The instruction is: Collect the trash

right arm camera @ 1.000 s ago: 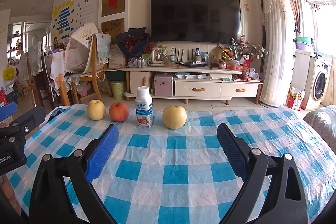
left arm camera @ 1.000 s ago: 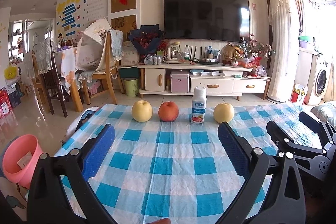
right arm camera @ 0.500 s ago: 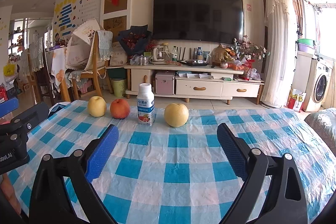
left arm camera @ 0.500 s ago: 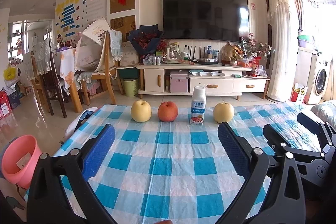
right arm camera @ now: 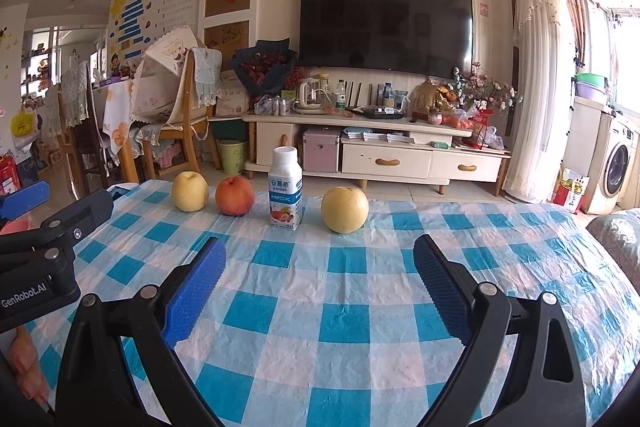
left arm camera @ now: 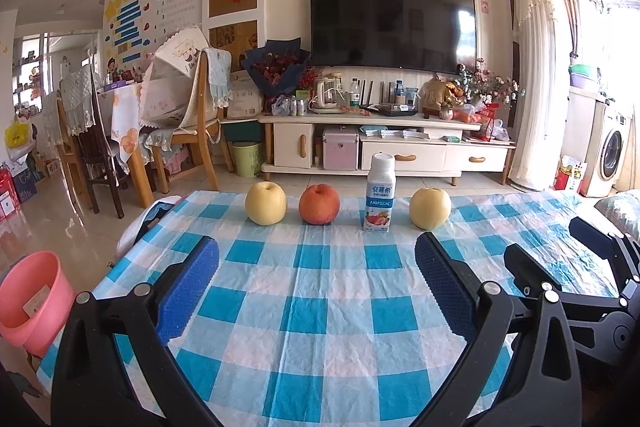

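Observation:
A white yogurt-drink bottle [left arm camera: 379,193] stands upright near the far edge of the blue-checked table [left arm camera: 312,311], in a row with a yellow pear [left arm camera: 265,203], a red apple [left arm camera: 319,204] and a second yellow pear [left arm camera: 430,208]. The bottle also shows in the right wrist view [right arm camera: 285,188]. My left gripper [left arm camera: 316,283] is open and empty above the table's near half. My right gripper [right arm camera: 318,285] is open and empty, to the right of the left one. A pink bin [left arm camera: 30,301] stands on the floor left of the table.
Beyond the table are a white TV cabinet [left arm camera: 384,147], a green bin [left arm camera: 248,158] and wooden chairs [left arm camera: 188,131] at left. The right gripper's body shows at the right edge of the left wrist view [left arm camera: 580,279]. A sofa cushion [right arm camera: 616,231] lies right.
Both grippers have moved slightly forward toward the row of fruit and the bottle. Both jaws stay open. Nothing on the table has moved.

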`<state>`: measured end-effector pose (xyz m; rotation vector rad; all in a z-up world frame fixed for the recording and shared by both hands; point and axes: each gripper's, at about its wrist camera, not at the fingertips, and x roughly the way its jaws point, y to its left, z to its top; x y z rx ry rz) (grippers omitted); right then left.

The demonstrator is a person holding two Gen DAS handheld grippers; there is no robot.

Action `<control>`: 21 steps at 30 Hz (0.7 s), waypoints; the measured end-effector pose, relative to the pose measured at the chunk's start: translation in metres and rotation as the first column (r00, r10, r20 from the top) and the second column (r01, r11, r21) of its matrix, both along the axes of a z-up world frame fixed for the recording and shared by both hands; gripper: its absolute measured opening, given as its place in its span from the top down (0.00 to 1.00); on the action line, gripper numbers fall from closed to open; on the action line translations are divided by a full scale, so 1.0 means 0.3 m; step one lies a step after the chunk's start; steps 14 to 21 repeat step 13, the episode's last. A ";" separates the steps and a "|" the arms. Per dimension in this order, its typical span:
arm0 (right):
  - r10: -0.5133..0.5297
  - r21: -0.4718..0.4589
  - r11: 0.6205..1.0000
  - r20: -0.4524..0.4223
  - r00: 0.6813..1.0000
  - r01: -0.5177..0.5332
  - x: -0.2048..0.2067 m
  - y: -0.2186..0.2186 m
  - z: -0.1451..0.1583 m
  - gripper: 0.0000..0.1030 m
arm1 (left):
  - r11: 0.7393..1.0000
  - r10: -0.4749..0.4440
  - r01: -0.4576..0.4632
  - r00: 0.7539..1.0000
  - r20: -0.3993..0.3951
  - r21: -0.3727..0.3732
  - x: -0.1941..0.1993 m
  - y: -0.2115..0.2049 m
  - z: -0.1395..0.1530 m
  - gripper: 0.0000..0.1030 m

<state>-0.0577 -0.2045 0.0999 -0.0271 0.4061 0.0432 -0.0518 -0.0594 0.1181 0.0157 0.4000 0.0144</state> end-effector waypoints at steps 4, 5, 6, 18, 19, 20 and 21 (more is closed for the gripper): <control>0.008 0.013 1.000 -0.063 0.998 -0.008 0.035 0.001 -0.044 0.09 | 1.000 0.018 -0.018 0.998 -0.055 -0.014 0.053 0.018 -0.074 0.04; 0.010 0.020 1.000 -0.081 0.997 -0.008 0.044 0.000 -0.055 0.09 | 1.000 0.027 -0.028 0.996 -0.081 -0.013 0.073 0.023 -0.104 0.04; 0.009 0.025 1.000 -0.102 0.995 -0.006 0.057 0.001 -0.070 0.09 | 0.999 0.035 -0.036 0.994 -0.104 -0.008 0.090 0.025 -0.130 0.04; -0.002 0.009 1.000 -0.339 0.941 0.006 0.168 0.026 -0.240 0.09 | 0.995 0.097 -0.096 0.947 -0.308 0.020 0.224 0.037 -0.336 0.04; -0.002 0.009 1.000 -0.339 0.941 0.006 0.168 0.026 -0.240 0.09 | 0.995 0.097 -0.096 0.947 -0.308 0.020 0.224 0.037 -0.336 0.04; -0.002 0.009 1.000 -0.339 0.941 0.006 0.168 0.026 -0.240 0.09 | 0.995 0.097 -0.096 0.947 -0.308 0.020 0.224 0.037 -0.336 0.04; -0.002 0.009 1.000 -0.339 0.941 0.006 0.168 0.026 -0.240 0.09 | 0.995 0.097 -0.096 0.947 -0.308 0.020 0.224 0.037 -0.336 0.04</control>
